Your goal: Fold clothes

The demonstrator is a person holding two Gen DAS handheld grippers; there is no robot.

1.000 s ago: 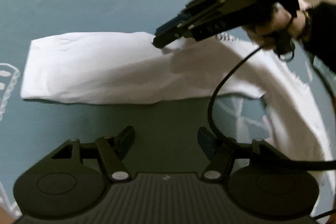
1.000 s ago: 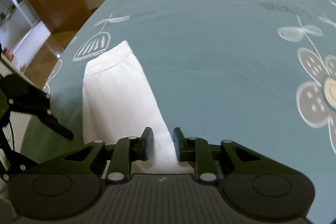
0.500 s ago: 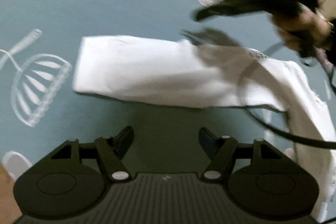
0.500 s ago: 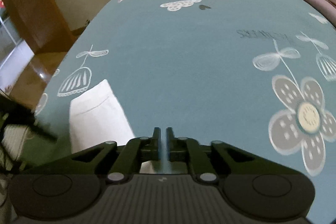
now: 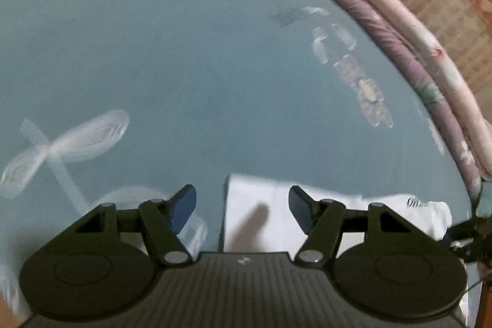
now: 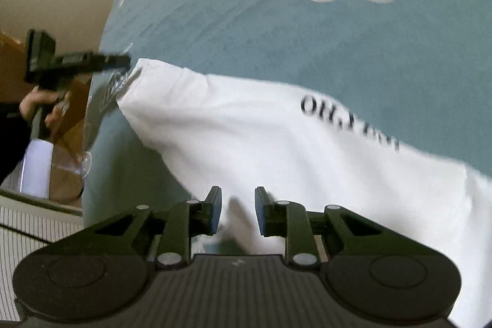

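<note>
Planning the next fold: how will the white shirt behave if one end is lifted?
Probably floppy: the white shirt lies soft and creased on the blue bedspread, so a raised end would likely drape and sag. It looks thin and light, so it may slide over the cloth when pushed rather than hold shape.

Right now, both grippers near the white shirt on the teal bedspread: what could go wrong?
1. The left gripper is open over the end of the white printed shirt; closing may grab the teal flowered bedspread too.
2. The right gripper is open, so nothing pins the shirt; a pull could drag it and undo the fold.
</note>
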